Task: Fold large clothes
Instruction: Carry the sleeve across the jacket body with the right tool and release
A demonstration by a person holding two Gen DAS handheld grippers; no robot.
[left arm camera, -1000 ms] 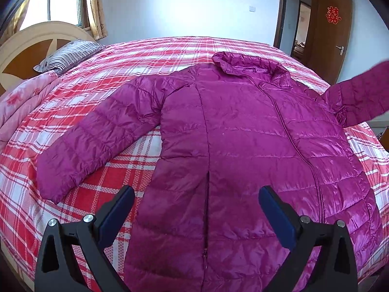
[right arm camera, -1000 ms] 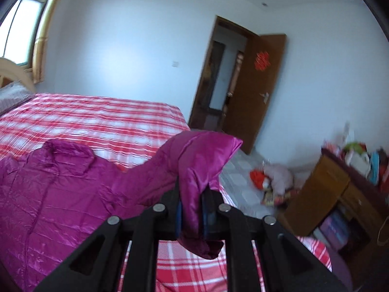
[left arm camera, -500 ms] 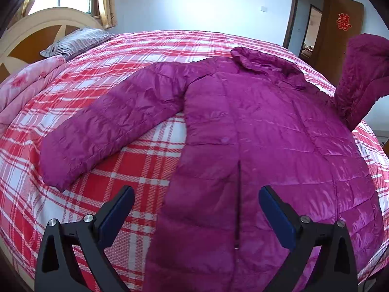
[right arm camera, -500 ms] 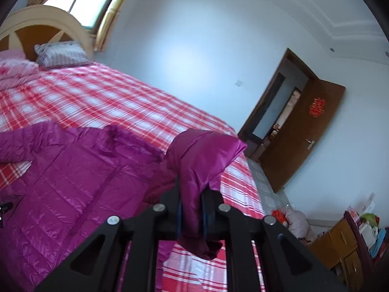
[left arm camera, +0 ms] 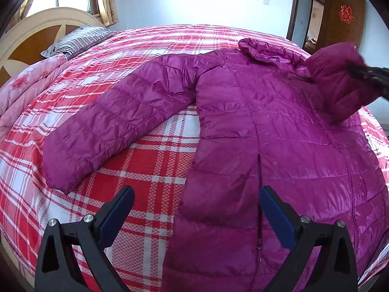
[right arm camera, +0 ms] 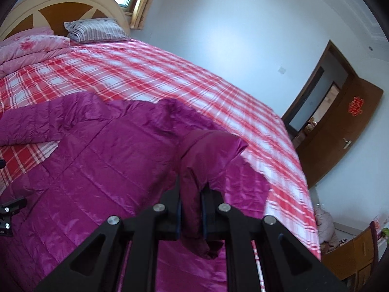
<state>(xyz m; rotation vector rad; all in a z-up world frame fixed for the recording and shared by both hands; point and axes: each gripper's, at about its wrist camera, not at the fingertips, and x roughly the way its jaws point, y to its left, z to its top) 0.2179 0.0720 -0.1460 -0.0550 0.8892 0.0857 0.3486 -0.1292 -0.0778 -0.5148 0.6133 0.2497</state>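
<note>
Plainly, jacket: a magenta quilted puffer jacket [left arm camera: 279, 131] lies front-up and spread across the red-and-white plaid bed [left arm camera: 150, 170]; its collar points toward the far side of the bed and its hem toward the left-wrist camera; the zip runs down its middle
Left sleeve of the picture: one sleeve [left arm camera: 114, 126] lies flat on the plaid cover, angled out from the shoulder, cuff nearest the bed's near edge
Other sleeve: the raised sleeve [right arm camera: 206, 155] is lifted off the bed and bent over above the jacket's body, near the collar; its cuff end hangs down between the right fingers
Right gripper: the right gripper [right arm camera: 190, 211] has its fingers closed tight on the raised sleeve, fabric pinched between the two pads; in the left-wrist view it shows as a dark blurred shape at the right edge beside that sleeve
Left gripper: the left gripper [left arm camera: 194, 209] hovers above the jacket's lower part with its fingers spread wide, blue pads facing each other; nothing is between them and they touch no cloth
Bedhead: a striped pillow [left arm camera: 77, 37] and a pink floral quilt [left arm camera: 26, 90] lie by the headboard [left arm camera: 36, 31], well apart from the jacket
Room: a brown door [right arm camera: 340, 131] stands open past the bed's far corner
</note>
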